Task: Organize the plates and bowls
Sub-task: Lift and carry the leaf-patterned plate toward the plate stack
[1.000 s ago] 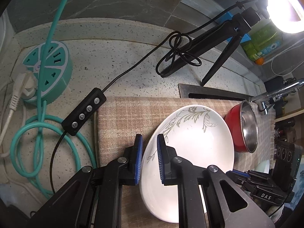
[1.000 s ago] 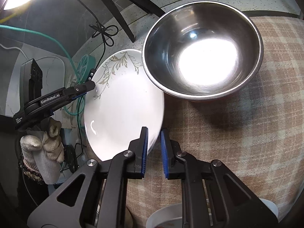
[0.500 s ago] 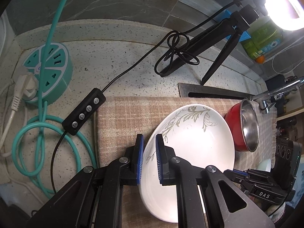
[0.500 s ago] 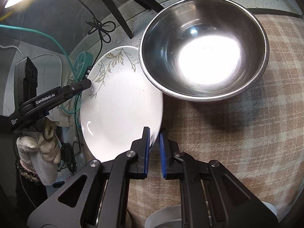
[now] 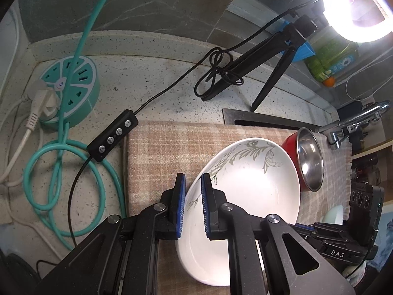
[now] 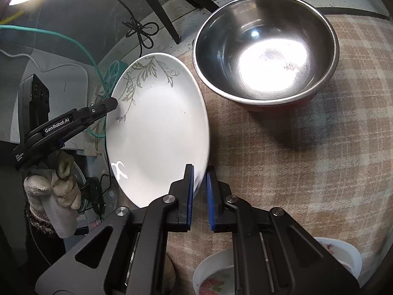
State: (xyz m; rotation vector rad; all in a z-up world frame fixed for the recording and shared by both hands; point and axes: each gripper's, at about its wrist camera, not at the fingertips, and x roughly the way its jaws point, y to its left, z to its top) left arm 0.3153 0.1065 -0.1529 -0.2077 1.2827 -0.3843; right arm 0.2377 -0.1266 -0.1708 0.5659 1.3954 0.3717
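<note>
Speckled stone worktop (image 5: 157,78), checked beige cloth (image 5: 157,147) on it. Both grippers, left gripper (image 5: 192,206) and right gripper (image 6: 199,196), have jaws pinching opposite rims of the white leaf-patterned plate (image 6: 157,132), presumably for a stable two-point carry, just left of the red-sided steel bowl (image 6: 265,56).

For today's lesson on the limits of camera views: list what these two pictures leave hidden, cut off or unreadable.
- Left wrist view: the near rim of the white plate lies behind the left tongs.
- Left wrist view: glare from the lamp washes out whatever is around it.
- Right wrist view: the flowered bowls are cut off by the bottom edge and the right tongs.
- Right wrist view: the steel bowl hides its own red outside.
</note>
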